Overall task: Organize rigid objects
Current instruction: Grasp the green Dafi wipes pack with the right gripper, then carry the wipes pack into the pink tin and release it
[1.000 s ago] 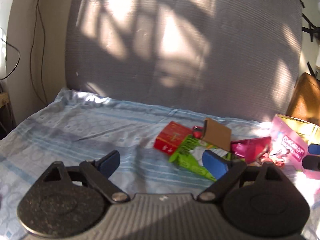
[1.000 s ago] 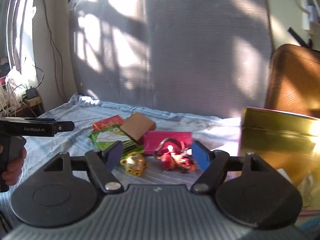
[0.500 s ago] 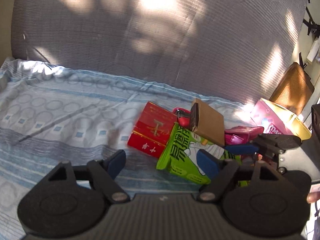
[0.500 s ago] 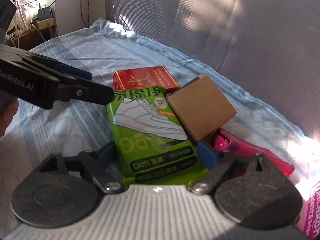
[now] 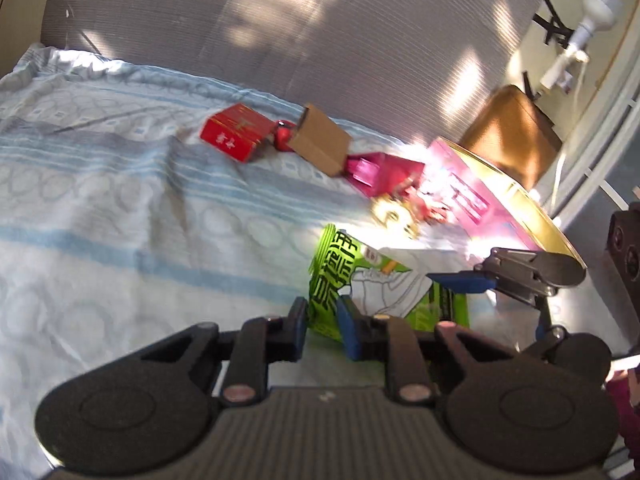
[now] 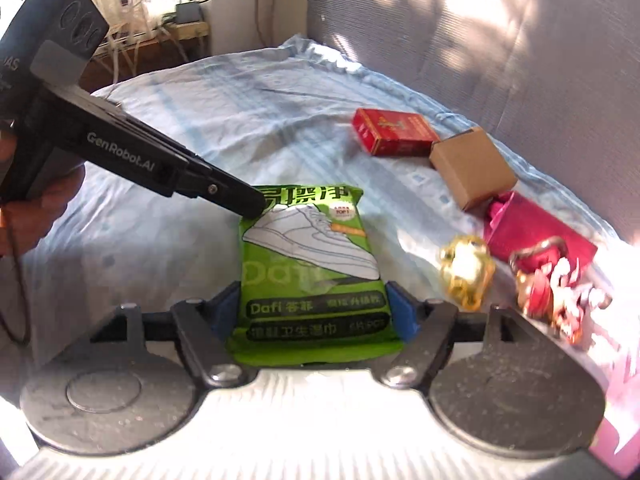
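One green pack (image 6: 310, 276), long axis apparently along right gripper (image 6: 314, 312).

Black left gripper (image 6: 256, 204) with white GenRobot.AI lettering and a small screw, blue finger pads (image 6: 400, 312), round black discs, ribbed grey housing

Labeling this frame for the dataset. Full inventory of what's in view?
wipes pack: 1, green, front of the bedsheet, between both grippers
red box: 1, red, far side of sheet
cardboard box: 1, brown, right of red box
pink pouch: 1, magenta, right of cardboard box
gold trinket: 1, gold, right of pack
red keychain: 1, red-white, blurred, beside trinket
pink carton: 1, pink, gold inside, right edge
bedsheet: 1, blue-white
left gripper: shut on pack corner
right gripper: closing, pack between jaws
hand: 1, holds left gripper
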Demonstrator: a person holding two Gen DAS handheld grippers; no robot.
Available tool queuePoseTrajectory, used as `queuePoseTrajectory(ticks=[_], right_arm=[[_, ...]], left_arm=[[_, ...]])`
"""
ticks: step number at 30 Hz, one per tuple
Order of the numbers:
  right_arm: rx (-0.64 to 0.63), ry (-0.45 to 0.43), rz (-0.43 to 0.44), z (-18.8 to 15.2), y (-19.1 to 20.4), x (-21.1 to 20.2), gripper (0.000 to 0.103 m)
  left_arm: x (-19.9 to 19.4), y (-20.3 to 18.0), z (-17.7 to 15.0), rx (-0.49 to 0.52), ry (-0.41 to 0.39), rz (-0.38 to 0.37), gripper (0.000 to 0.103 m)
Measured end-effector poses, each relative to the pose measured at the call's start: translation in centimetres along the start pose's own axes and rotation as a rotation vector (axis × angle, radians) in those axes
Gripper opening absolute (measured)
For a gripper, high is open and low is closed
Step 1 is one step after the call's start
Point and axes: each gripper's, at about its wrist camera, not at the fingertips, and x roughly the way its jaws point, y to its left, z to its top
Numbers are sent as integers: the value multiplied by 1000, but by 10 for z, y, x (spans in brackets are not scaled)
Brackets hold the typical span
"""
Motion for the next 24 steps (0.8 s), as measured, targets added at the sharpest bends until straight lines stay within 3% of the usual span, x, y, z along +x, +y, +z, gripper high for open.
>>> queuePoseTrajectory(ticks=[2,4,6,11,17,20,24], right_arm=[[32,-23,-21,-22,4,-22,81],[81,-43,-70,-41,7,-38,86],[139,-64,-109,-56,9,-49,86],[256,-137,-158,-77,19,-66,86],[313,-157,-200,-94,22,-82,89],[341,-150,-210,-102,19,-90,92],[365,-139,-170,-115,25,-97,92]], left_arm=[[-11,-15,-12,24,-4,-23,27],[-19,-23,-11,40,-30,16,53],[-25,-27,-2,65,-76,61,60],[-6,-46,19,135,-22,59,61],[26,-86,8,307,65,6,67],[37,-92,3,315,100,-6,70],[38,-99,-11,332,146,-57,65]])
